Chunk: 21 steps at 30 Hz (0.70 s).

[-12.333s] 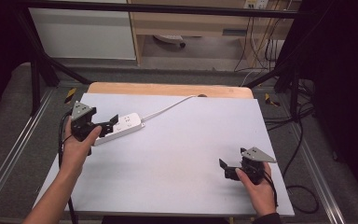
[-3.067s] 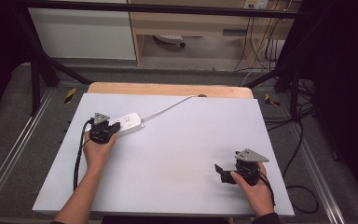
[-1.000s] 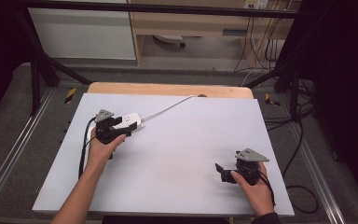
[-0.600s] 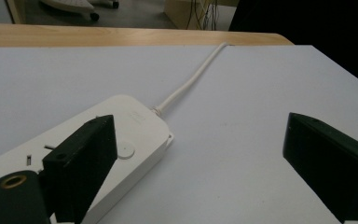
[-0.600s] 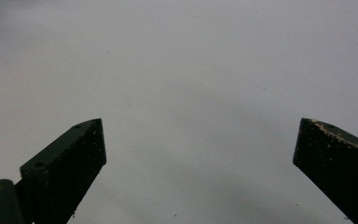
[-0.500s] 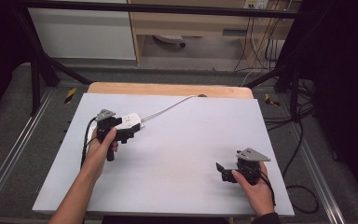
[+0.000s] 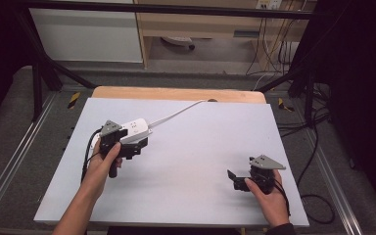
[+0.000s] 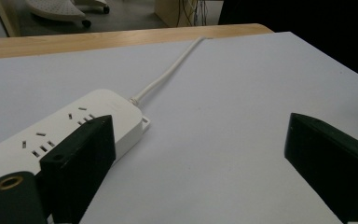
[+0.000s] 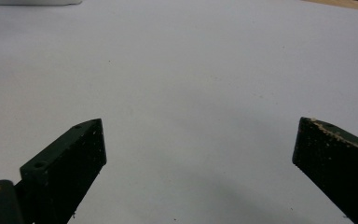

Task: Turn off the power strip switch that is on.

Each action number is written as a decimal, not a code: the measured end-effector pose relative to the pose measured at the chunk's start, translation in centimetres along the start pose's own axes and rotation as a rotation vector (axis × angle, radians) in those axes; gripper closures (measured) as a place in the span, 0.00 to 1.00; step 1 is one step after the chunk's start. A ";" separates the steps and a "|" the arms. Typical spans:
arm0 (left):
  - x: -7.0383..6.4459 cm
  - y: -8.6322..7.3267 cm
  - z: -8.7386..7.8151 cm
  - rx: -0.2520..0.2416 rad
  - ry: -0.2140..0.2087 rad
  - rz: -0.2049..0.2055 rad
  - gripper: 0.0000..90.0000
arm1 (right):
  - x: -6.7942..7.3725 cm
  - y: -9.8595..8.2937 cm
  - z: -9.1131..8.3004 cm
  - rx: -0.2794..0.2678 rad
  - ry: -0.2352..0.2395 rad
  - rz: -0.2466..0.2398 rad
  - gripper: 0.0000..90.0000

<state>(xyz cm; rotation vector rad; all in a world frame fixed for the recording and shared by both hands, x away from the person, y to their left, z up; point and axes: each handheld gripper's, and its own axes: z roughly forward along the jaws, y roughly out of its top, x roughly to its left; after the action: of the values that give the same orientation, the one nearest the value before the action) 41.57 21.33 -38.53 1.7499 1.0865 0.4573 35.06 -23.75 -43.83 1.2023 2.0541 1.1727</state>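
- A white power strip (image 7: pixel 133 129) lies on the grey-white table (image 7: pixel 191 161), toward its far left; its white cord (image 7: pixel 176 113) runs up to the wooden far edge (image 7: pixel 176 94).
- The left gripper (image 7: pixel 133 147) sits right at the strip's near side — in the left gripper view its jaws stand spread wide, the left one over the strip's socket face (image 8: pixel 51 135), the right one over bare table, nothing between them.
- The left hand (image 7: pixel 103 164) holds that gripper's handle.
- The right gripper (image 7: pixel 237 178) rests low at the table's near right, well apart from the strip — jaws spread, pinching nothing.
- No containers are on the table.
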 end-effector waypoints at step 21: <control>-0.9 -1.6 -4.7 -0.009 -0.027 0.018 0.07 | 0.0 0.1 -0.1 -0.006 0.003 -0.001 0.04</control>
<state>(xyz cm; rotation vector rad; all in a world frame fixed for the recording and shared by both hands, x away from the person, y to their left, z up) 37.02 23.32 -37.73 1.7547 1.0487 0.4483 35.08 -23.78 -43.70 1.1975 2.0519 1.1802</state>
